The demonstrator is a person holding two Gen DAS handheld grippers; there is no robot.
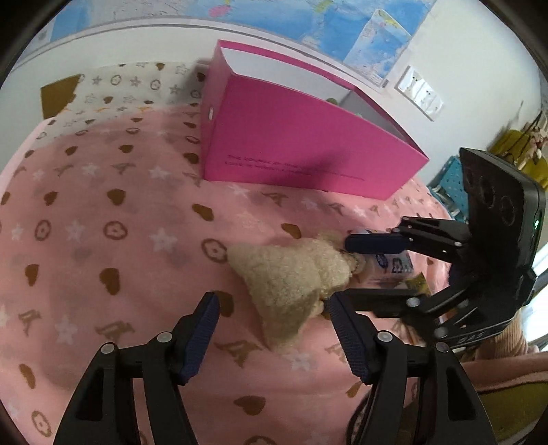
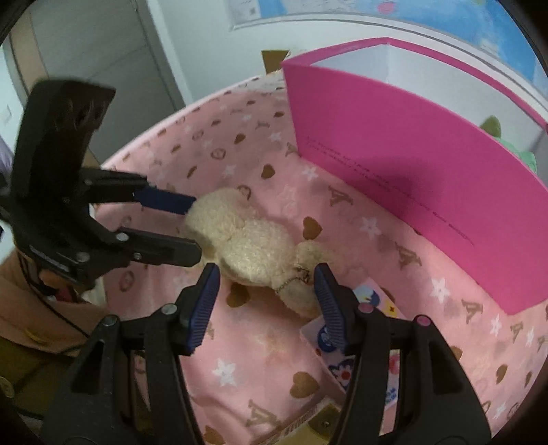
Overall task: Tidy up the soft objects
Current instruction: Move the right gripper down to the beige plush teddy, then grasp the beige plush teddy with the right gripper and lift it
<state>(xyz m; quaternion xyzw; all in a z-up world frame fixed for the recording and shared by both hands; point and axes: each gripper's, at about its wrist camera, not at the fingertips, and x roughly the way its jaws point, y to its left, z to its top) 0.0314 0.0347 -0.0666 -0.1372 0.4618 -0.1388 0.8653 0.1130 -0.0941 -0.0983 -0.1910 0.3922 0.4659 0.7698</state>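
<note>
Pink blanket [image 1: 113, 191], printed with brown hearts, white stars and ring motifs, is being seen spread across the whole work surface, with a white wall and blue map posters [image 1: 342, 24] behind it. An open magenta box [image 1: 308, 150] is being seen standing on the far part of the blanket, its white inside showing; in the right wrist view something green [image 2: 524, 154] is being glimpsed inside it, too hidden to be identified. Nearer, a cream plush toy [image 1: 291, 274] is being seen lying flat on the blanket, well apart from the box, with a small metal chain at one end in the right wrist view. A printed card or packet [image 2: 346, 345] with blue and red figures is being seen lying just beside the toy. The left gripper [image 1: 274, 309] is being held over one end of the toy with its jaws apart, the pads not being pressed on it. The right gripper [image 2: 265, 284] is being held over the opposite end, jaws likewise apart, with part of the toy lying between its blue ribbed pads [image 2: 205, 308] without being squeezed.
</note>
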